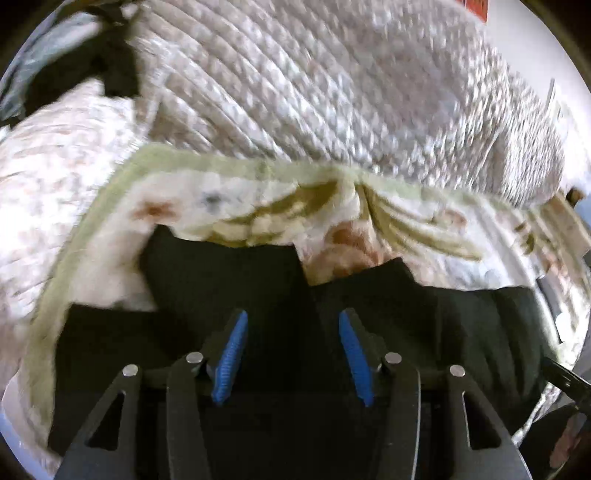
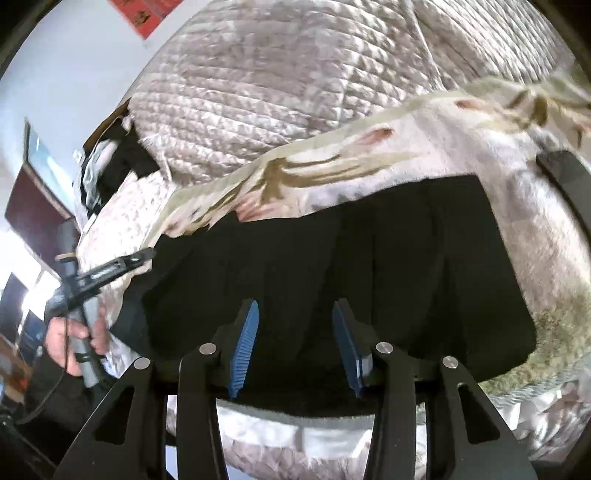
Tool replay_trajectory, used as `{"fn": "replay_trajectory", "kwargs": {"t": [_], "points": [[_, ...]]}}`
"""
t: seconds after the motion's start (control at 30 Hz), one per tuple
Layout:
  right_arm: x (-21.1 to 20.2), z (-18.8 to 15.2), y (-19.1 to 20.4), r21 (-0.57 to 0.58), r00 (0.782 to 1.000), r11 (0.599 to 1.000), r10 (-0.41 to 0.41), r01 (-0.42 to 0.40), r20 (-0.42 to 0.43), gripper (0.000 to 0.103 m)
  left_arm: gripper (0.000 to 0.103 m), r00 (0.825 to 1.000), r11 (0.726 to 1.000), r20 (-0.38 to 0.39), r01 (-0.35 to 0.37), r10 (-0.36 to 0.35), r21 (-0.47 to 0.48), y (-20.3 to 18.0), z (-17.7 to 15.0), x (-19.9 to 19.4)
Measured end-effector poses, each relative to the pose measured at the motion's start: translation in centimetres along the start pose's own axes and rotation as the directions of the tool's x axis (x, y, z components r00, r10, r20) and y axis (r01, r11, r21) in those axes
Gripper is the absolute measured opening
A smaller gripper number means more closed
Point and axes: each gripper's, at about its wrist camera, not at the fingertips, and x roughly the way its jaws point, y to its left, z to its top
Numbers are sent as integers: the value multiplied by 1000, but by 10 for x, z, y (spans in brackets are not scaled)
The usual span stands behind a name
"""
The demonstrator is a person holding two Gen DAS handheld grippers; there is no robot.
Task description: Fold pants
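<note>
Here, one black pants (image 2: 332, 266), two tools — left tool (image 1: 293, 321), right tool (image 2: 295, 314) — both spread, ungripping.

My left gripper's (image 1: 291, 321) linkage hides the near part of the black pants (image 1: 258, 273), and both views are smeared by motion blur, so the flowered blanket's (image 1: 207, 206) pattern reads only as soft blotches. In the right wrist view, my right gripper (image 2: 295, 314) covers the pants' near hem, and the fisheye rim cuts off the quilted cover (image 2: 258, 92) at the top. The red sign (image 2: 147, 14) on the wall is clipped, its marks too small to read.
</note>
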Motion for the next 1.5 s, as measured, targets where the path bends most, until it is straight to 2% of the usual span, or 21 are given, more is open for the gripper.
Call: {"fn": "replay_trajectory", "kwargs": {"t": [0.23, 0.3, 0.37, 0.47, 0.53, 0.6, 0.73, 0.8, 0.87, 0.97, 1.03, 1.1, 1.13, 1.2, 1.27, 1.33, 1.5], "points": [[20, 1, -5, 30, 998, 999, 40, -38, -39, 43, 54, 990, 996, -109, -83, 85, 20, -8, 11, 67], [25, 1, -4, 34, 998, 998, 50, -49, -47, 43, 44, 991, 994, -86, -101, 104, 38, -8, 10, 68], [29, 0, -2, 35, 997, 998, 57, -55, -59, 43, 10, 991, 993, -70, -108, 111, 49, -7, 9, 66], [31, -1, 3, 12, 997, 999, 51, -50, -63, 43, 6, 993, 993, -20, -112, 112, 22, 0, 7, 52], [30, -2, 7, -11, 998, 999, 32, -33, -59, 43, 6, 991, 991, 30, -133, 133, -19, 10, 4, 33], [29, -3, 7, -24, 998, 999, 20, -21, -54, 43, 6, 987, 987, 93, -123, 133, -101, 27, -5, 5], [26, -6, 6, -17, 999, 1000, 16, -17, -47, 43, 6, 956, 954, 217, -135, 196, -267, 66, -46, -65], [26, -7, 8, -20, 999, 1000, 10, -11, -46, 43, 6, 941, 931, 233, -163, 246, -326, 83, -71, -88], [26, -9, 10, -29, 999, 1000, 0, -1, -49, 43, 6, 936, 906, 211, -186, 280, -380, 104, -94, -97], [25, -11, 13, -42, 999, 999, -16, 14, -51, 43, 6, 951, 867, 140, -183, 275, -463, 130, -119, -89], [22, -14, 15, -48, 998, 999, -26, 24, -48, 43, 7, 967, 836, 114, -136, 230, -532, 149, -129, -82], [17, -19, 15, -42, 998, 999, -33, 31, -45, 43, 8, 975, 820, 117, -89, 187, -566, 155, -133, -79], [16, -21, 16, -34, 998, 999, -34, 32, -44, 43, 10, 977, 816, 124, -72, 174, -574, 156, -133, -78], [10, -28, 14, -4, 999, 999, -34, 34, -38, 43, 24, 978, 811, 148, -35, 149, -584, 156, -131, -77], [5, -32, 12, 19, 999, 999, -35, 36, -31, 43, 45, 979, 804, 174, 15, 110, -594, 157, -130, -78], [-2, -37, 11, 38, 999, 998, -40, 41, -17, 43, 50, 981, 808, 172, 27, 93, -588, 155, -127, -74], [-17, -45, 0, 95, 996, 991, -91, 91, 2, 43, 48, 981, 827, 138, -34, 134, -561, 154, -118, -67]]}}
